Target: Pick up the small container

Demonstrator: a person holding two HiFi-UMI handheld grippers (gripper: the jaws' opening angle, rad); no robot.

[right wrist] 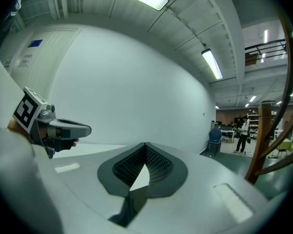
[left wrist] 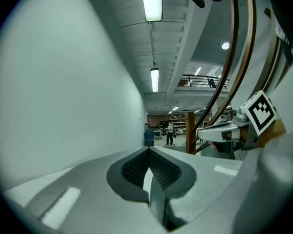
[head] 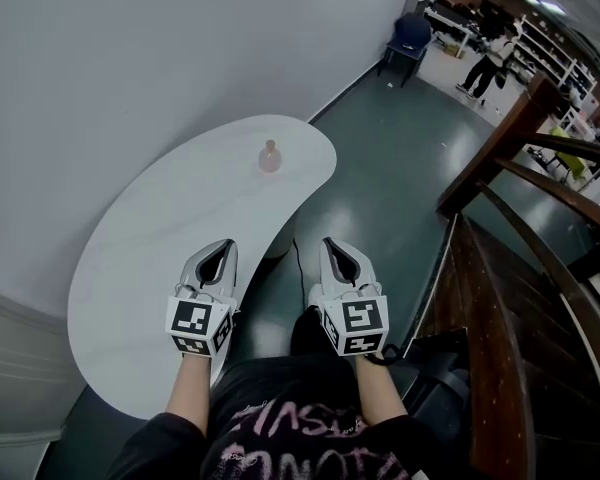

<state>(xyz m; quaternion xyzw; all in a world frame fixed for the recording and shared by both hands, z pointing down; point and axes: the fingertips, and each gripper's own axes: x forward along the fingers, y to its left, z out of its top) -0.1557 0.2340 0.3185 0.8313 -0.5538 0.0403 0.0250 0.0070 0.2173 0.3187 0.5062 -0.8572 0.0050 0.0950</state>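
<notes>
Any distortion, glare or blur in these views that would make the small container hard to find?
Head view: fisheye bends the stair railing; light dim but even, the small container sharp though tiny. Left gripper view: vignetted corners, ceiling light blown out. Right gripper view: same vignette and glare. Neither gripper view shows the container.

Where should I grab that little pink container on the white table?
Probably round the wider lower body of the small container, coming in level from the near end of the table. It stands upright and alone; its top looks narrower, so less to hold.
</notes>
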